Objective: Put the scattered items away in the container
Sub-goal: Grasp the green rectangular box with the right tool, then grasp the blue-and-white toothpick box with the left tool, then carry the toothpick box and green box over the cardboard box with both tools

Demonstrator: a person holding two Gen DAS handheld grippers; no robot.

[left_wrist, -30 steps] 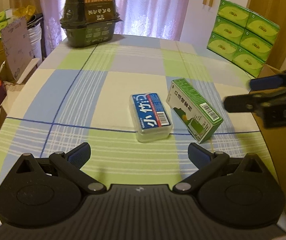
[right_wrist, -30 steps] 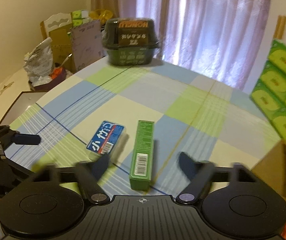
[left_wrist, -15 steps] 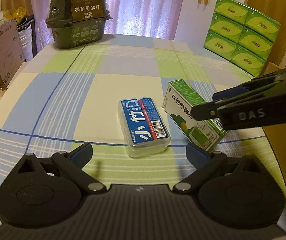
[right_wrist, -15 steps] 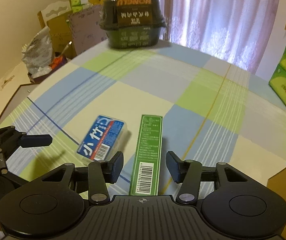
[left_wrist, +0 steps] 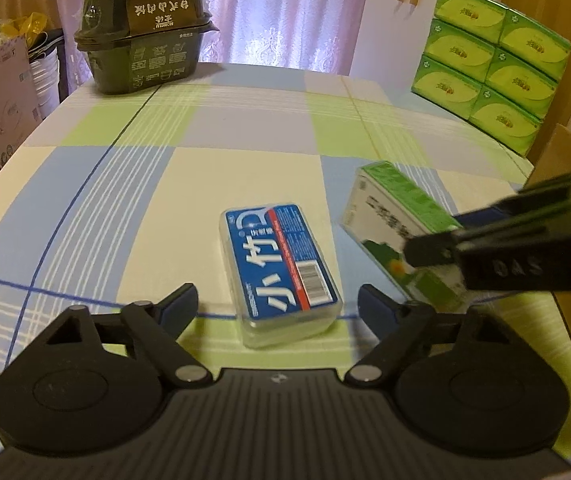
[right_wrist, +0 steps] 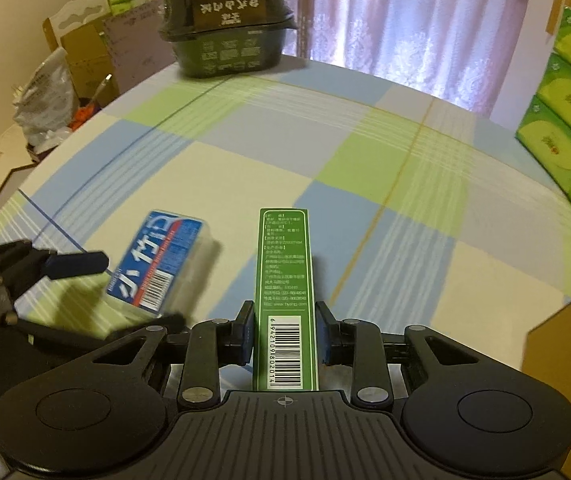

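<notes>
Your left gripper [left_wrist: 277, 306] is spread wide, straddling the near end of the blue case [left_wrist: 279, 266], which lies flat on the bench [left_wrist: 245, 128] ready to be pinched across its width. Just right of it, your right gripper [right_wrist: 285, 338] is clamped on the green box [right_wrist: 285, 280] by its long sides. Open bench lies ahead; a cardboard edge [right_wrist: 565, 344] crowds the right, likely the container.

Home dining room: checked tablecloth [left_wrist: 245, 128], lilac curtains [left_wrist: 285, 8], stacked tissue packs [left_wrist: 489, 68], cardboard boxes [right_wrist: 81, 56]
</notes>
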